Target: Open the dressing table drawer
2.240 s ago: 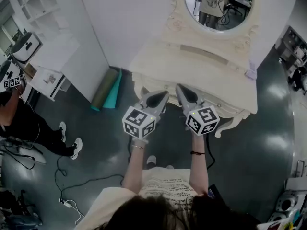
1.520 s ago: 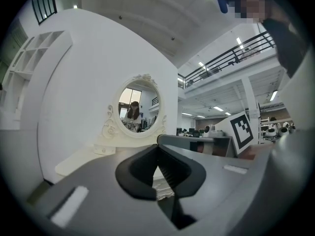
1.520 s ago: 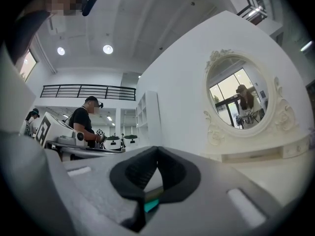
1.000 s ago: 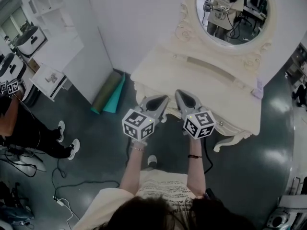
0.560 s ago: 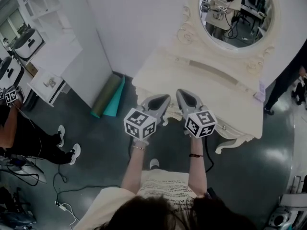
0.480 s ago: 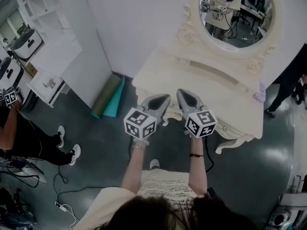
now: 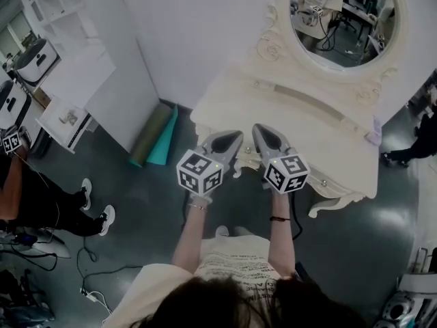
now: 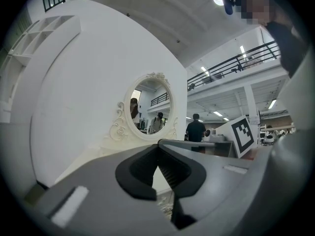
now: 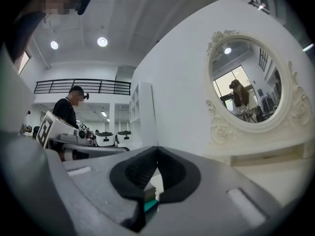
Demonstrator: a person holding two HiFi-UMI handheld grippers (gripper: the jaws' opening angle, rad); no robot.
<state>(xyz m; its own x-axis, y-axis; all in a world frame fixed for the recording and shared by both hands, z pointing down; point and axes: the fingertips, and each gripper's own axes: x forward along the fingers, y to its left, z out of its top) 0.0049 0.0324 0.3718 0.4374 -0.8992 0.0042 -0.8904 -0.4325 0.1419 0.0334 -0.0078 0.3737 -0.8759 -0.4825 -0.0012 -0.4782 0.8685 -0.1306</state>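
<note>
Drawer probably stiff, sliding wood, light enough for one steady pull toward the near side. Set in the near front of the table (image 7: 307, 125), tucked under the top's edge, handle not in view. Best taken by its pull or lower lip.

Left gripper (image 7: 236, 136) and right gripper (image 7: 259, 129) level, side by side, aimed far at that edge. Jaws of both closed, empty.

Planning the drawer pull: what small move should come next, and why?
Probably lower both toward the drawer front: the left gripper and right gripper are shut and empty at the front edge of the dressing table, looking across its top at the mirror, not at any handle.
</note>
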